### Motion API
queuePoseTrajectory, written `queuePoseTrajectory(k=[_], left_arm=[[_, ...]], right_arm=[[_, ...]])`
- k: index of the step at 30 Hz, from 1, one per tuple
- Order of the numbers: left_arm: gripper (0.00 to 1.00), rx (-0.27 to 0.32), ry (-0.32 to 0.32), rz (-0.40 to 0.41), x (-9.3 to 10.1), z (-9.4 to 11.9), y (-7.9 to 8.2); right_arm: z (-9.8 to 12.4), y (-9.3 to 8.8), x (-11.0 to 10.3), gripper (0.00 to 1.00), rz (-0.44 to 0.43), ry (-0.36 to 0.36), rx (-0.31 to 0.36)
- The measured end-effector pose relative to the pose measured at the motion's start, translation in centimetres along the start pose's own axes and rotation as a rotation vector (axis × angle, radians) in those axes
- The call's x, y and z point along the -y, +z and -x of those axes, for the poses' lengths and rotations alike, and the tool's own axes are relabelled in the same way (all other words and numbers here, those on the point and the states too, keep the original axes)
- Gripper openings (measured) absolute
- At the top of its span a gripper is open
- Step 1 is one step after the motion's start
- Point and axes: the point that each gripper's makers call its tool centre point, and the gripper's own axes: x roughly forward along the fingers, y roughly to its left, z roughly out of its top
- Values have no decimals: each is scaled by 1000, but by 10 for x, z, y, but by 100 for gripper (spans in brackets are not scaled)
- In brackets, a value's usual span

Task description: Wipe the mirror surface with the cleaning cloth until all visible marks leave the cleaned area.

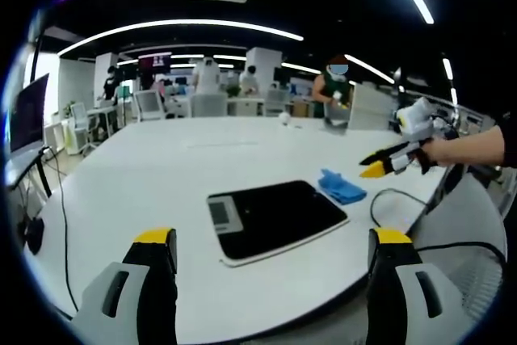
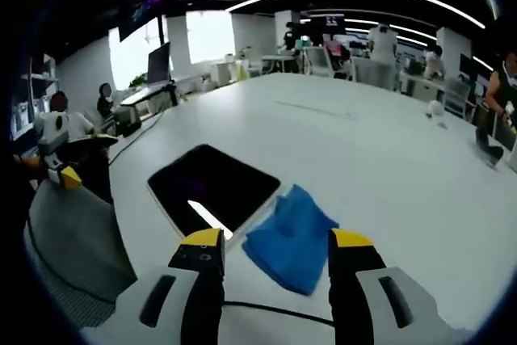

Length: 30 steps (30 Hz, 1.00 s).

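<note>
Both my grippers, left (image 1: 271, 252) and right (image 2: 275, 254), gape empty. Cloth (image 2: 291, 236) lies touching mirror (image 2: 212, 186) right edge; a sloppy pinch could shove it off the table (image 2: 355, 143).

A: That mirror (image 2: 212, 187) is proper glossy, dark glass throwing back the ceiling light.

B: Yeah, and the blue cloth (image 2: 291, 236) looks soft, crumpled. Bench (image 2: 347, 143) is smooth matt white.

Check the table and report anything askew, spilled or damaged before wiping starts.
Nothing stands out. The dark rectangular mirror lies flat on the white table, and the crumpled blue cleaning cloth sits against its edge. No spill or breakage shows. Both grippers are open: right gripper, left gripper.
</note>
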Motion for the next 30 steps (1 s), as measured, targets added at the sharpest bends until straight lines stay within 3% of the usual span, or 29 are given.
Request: queuePoseTrajectory(k=[16,30], left_arm=[[99,-7,-2,5,2,0,0],[99,-13,1,5,3,0,-1]], right_arm=[[-29,-9,2,44,5,4,-59],[-47,-18,23,38,11,-28,-122]])
